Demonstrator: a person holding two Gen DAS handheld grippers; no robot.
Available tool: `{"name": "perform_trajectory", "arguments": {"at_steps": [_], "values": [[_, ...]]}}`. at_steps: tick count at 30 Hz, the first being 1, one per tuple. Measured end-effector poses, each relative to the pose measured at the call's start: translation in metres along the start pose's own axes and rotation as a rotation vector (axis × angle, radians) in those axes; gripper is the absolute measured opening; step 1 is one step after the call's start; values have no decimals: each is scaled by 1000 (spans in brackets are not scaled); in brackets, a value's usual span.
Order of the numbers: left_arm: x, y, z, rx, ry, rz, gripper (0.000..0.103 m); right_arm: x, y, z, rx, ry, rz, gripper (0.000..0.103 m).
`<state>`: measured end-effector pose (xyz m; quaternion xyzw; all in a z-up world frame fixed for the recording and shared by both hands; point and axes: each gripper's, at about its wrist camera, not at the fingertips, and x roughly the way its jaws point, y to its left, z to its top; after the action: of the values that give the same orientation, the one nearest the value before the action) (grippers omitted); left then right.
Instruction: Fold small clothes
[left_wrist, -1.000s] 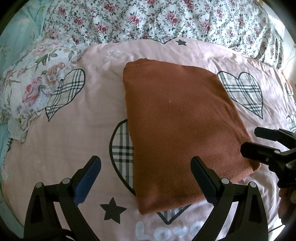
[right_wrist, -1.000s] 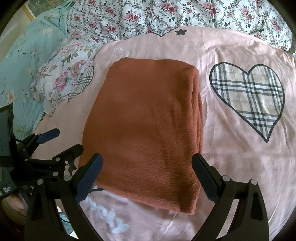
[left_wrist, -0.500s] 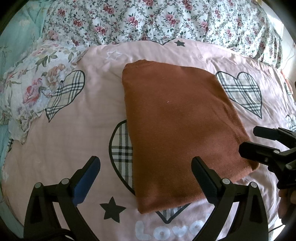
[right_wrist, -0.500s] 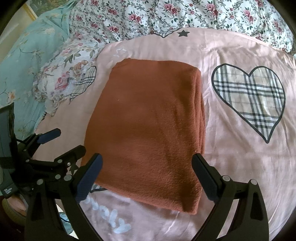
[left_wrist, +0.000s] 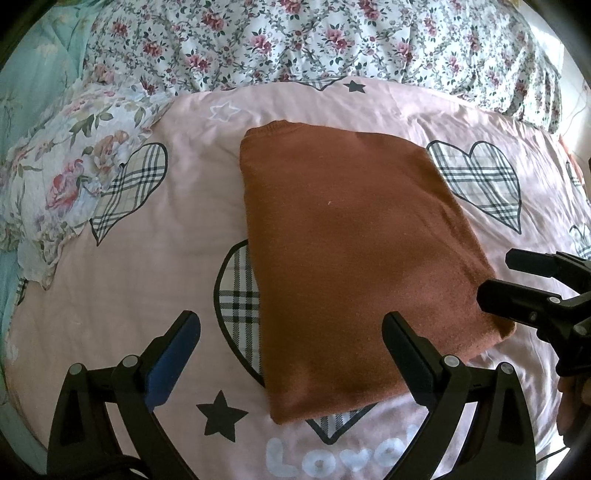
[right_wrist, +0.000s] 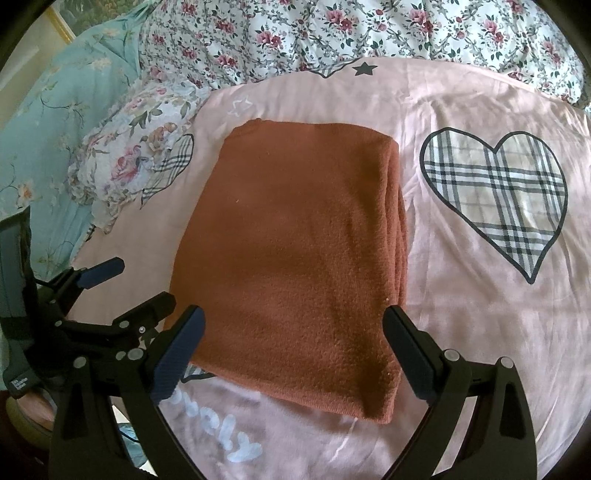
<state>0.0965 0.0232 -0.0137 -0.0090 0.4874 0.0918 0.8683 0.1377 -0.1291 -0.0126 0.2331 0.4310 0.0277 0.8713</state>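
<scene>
A rust-brown garment (left_wrist: 354, 266) lies folded into a neat rectangle on the pink bedsheet (left_wrist: 140, 280); in the right wrist view the same garment (right_wrist: 295, 266) shows its stacked layers along its right edge. My left gripper (left_wrist: 291, 354) hovers open above the garment's near left corner, nothing between its fingers. My right gripper (right_wrist: 293, 350) stands open over the near edge, also empty. Each gripper shows in the other's view: the right gripper (left_wrist: 517, 280) at the garment's right corner, the left gripper (right_wrist: 129, 284) off its left edge.
The pink sheet carries plaid hearts (right_wrist: 495, 206), black stars and white lettering (left_wrist: 343, 454). A floral quilt (left_wrist: 314, 40) is bunched along the far side. A floral pillow (left_wrist: 62, 177) and teal bedding (right_wrist: 55, 110) lie to the left.
Both grippers have drawn back slightly from the folded garment, which sits a little farther off in both views. The garment itself has not moved, and both stay open.
</scene>
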Motion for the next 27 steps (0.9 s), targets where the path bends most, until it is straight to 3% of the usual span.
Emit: {"name": "perform_trajectory", "arguments": {"at_steps": [27], "values": [[1, 1, 1, 2, 3, -6, 99, -3, 0, 5, 1, -8, 4, 97]]}}
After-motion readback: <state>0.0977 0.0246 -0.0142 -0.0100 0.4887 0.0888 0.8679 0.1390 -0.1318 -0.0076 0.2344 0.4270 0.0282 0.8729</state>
